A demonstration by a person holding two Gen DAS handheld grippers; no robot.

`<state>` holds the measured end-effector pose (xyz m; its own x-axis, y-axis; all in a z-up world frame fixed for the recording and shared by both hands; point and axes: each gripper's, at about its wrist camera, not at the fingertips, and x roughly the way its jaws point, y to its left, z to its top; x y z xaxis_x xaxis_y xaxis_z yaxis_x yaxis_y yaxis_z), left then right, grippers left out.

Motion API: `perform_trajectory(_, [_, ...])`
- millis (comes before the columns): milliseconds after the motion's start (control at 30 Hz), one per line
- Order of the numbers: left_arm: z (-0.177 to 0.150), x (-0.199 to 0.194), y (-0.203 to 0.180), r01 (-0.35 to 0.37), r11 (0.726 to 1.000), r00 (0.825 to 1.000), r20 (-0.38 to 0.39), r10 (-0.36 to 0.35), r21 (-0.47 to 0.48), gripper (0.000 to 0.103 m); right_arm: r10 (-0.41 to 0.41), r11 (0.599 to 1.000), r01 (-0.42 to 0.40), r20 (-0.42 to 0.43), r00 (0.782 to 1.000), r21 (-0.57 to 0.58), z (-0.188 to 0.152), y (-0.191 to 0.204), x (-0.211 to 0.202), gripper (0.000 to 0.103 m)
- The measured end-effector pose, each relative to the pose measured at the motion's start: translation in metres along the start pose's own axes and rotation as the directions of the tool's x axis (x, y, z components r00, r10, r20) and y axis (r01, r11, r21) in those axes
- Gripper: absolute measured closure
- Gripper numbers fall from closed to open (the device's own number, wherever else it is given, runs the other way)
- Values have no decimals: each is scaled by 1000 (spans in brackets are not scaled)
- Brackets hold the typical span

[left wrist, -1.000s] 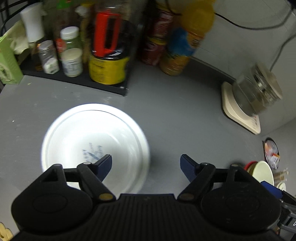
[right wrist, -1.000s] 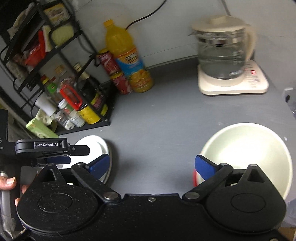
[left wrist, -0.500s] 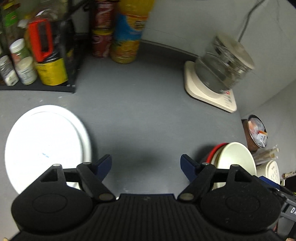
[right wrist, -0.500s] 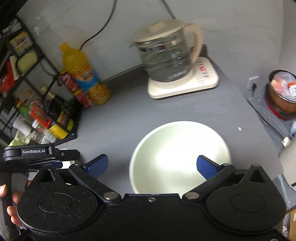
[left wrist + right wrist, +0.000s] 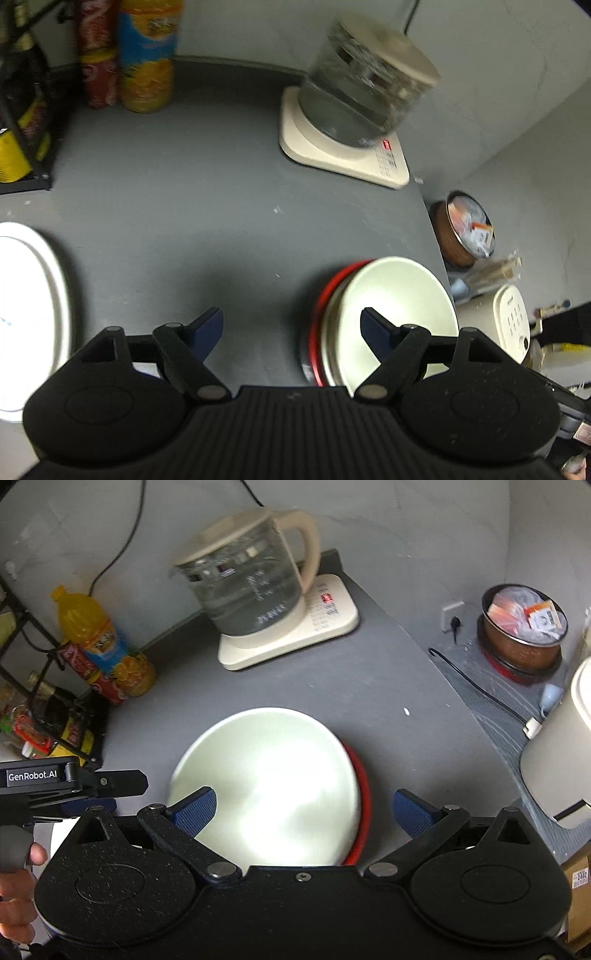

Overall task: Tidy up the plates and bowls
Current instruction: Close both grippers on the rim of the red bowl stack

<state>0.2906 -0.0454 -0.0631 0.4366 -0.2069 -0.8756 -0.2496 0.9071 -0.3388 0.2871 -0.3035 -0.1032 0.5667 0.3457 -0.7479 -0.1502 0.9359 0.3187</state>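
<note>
Cream bowl: rigid, slick, breakable; I'd pinch its rim at 3 o'clock.
My jaws: both released, empty.

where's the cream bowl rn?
The cream bowl sits nested in a red bowl on the grey counter, centred in the right wrist view in front of the kettle; in the left wrist view it is at lower right.

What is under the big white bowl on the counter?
A red dish sits under the white bowl; only its rim shows along one side. The bowl covers the rest, so any further dishes below cannot be seen.
</note>
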Motion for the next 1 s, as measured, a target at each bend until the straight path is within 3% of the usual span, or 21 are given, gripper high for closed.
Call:
perform_trajectory(300, [-3, 38, -15, 4, 1000, 998, -65, -4, 11, 23, 5, 997, 0, -68, 998, 75, -9, -25, 24, 3])
perform_trajectory(500, [-9, 66, -14, -10, 1000, 991, -131, 10, 4, 27, 41, 995, -28, -140, 989, 97, -19, -30, 45, 25])
perform_trajectory(600, [-12, 75, -12, -3, 1000, 988, -155, 2, -9, 33, 58, 993, -39, -162, 985, 115, -22, -32, 55, 35])
perform_trajectory(767, [-14, 89, -6, 17, 999, 979, -203, -25, -45, 59, 80, 989, -55, -184, 980, 140, -24, -35, 66, 51])
perform_trajectory(933, [-15, 99, -1, 11, 998, 974, -223, -24, -62, 63, 85, 987, -58, -186, 979, 150, -24, -40, 71, 63])
perform_trajectory(1000, [-16, 101, 2, 25, 997, 974, -223, -42, -80, 67, 96, 986, -68, -179, 979, 154, -25, -44, 71, 63])
